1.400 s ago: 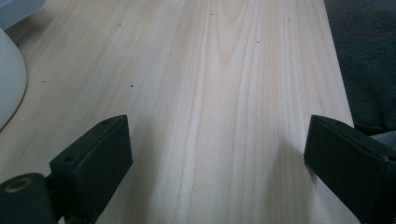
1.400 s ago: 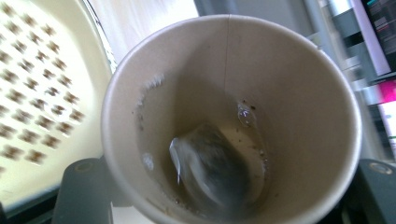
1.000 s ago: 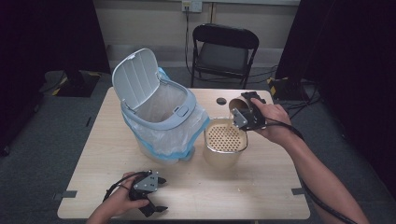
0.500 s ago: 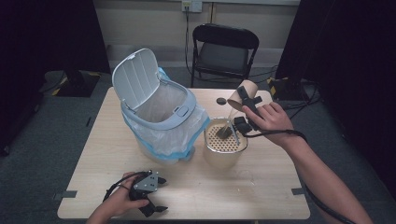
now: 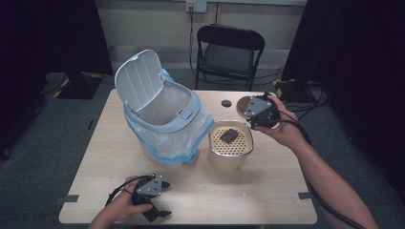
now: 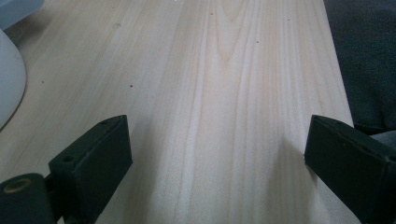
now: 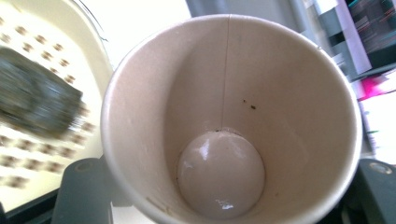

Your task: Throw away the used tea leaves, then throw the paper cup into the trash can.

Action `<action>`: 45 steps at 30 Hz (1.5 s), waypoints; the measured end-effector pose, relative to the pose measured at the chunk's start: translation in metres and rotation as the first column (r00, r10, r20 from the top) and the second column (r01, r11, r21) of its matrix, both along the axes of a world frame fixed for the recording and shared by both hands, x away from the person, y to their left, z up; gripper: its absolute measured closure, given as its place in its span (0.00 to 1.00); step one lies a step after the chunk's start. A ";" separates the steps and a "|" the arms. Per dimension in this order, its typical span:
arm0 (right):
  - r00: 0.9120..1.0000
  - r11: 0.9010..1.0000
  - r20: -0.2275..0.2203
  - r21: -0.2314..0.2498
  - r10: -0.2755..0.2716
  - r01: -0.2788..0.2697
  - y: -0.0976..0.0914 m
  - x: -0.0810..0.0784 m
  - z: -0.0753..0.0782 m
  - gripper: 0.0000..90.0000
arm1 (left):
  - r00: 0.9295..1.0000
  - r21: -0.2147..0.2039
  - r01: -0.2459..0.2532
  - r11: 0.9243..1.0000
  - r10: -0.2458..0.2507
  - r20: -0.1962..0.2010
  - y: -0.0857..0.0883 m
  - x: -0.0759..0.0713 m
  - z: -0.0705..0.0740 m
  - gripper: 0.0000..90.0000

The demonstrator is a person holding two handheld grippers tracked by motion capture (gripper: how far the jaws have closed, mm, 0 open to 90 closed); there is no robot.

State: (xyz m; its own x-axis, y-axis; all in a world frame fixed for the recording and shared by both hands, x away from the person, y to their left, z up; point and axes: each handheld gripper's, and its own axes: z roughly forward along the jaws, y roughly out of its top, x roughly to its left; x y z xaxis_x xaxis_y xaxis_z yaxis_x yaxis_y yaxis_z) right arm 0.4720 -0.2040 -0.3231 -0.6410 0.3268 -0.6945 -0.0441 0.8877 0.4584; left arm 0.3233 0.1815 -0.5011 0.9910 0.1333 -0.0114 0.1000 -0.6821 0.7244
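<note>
My right gripper (image 5: 258,112) is shut on a brown paper cup (image 5: 243,106), held tilted above the table's far right. In the right gripper view the cup (image 7: 229,116) is empty down to its glossy bottom, with only a few dark specks on the wall. Left of it stands a beige container (image 5: 230,160) with a perforated top. A dark, wet-looking lump (image 5: 229,135) lies on that top and appears blurred as the lump (image 7: 37,100) in the right gripper view. My left gripper (image 5: 165,199) rests on the table by the near edge, open, with bare wood between its jaws (image 6: 217,154).
A pale blue bin (image 5: 162,119) lined with a plastic bag stands at centre left, its lid swung up. A small black disc (image 5: 226,103) lies on the table behind the container. A folding chair (image 5: 229,52) stands beyond the far edge.
The right hand tipped the cup over the beige container, then drew it back to the right and a little up. The dark lump now lies on the perforated top. The left hand stayed still.
</note>
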 end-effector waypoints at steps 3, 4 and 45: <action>0.998 0.998 -0.064 0.058 -0.027 0.030 -0.004 0.002 -0.001 0.33 | 1.000 0.000 0.000 1.000 0.000 0.001 0.000 0.000 0.000 0.08; 0.996 0.996 -0.088 0.081 -0.025 0.032 -0.006 0.003 -0.001 0.33 | 1.000 0.000 0.000 1.000 0.000 0.001 0.000 0.000 0.000 0.08; 0.912 0.898 -0.410 0.410 0.027 0.158 -0.024 0.024 0.004 0.32 | 1.000 0.001 0.000 1.000 0.000 0.005 0.000 0.000 0.000 0.08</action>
